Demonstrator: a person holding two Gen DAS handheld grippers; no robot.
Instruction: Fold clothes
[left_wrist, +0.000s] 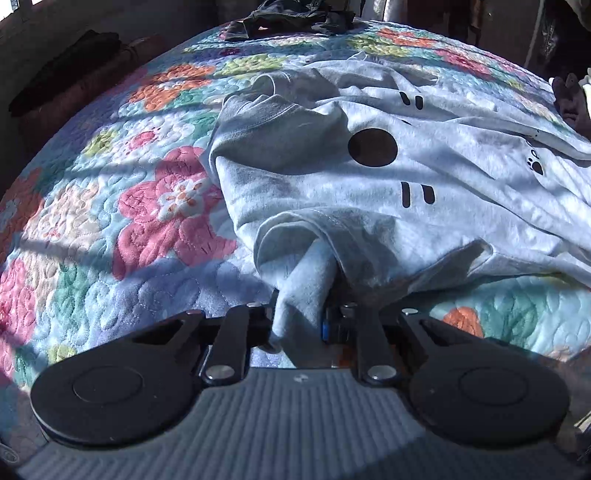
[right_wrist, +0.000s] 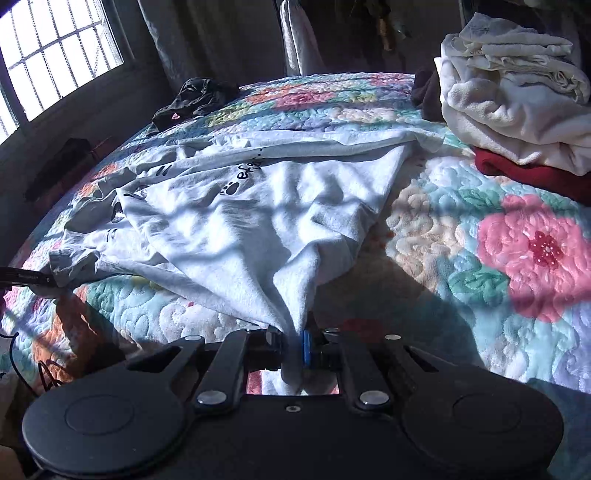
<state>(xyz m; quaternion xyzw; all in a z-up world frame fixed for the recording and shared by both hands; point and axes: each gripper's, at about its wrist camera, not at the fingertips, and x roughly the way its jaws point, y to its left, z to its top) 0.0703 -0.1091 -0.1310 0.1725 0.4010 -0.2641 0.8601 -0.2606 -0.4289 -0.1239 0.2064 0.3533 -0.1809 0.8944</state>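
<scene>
Left hand-held gripper (left_wrist: 300, 314): clenched on a bunched fold of the white T-shirt (left_wrist: 424, 177), near a sleeve.

Right hand-held gripper (right_wrist: 295, 347): clenched on a gathered corner of the same T-shirt's edge; cloth is pinched between the fingers.

T-shirt: spread crumpled on the flowered quilt (left_wrist: 122, 221) of a bed, black print facing up.

Shown only by the right wrist view: a barred window (right_wrist: 55, 55), a pile of white linen (right_wrist: 517, 99) on a red cloth (right_wrist: 532, 173). A dark garment (right_wrist: 195, 98) is seen at the quilt's far edge in both views.
</scene>
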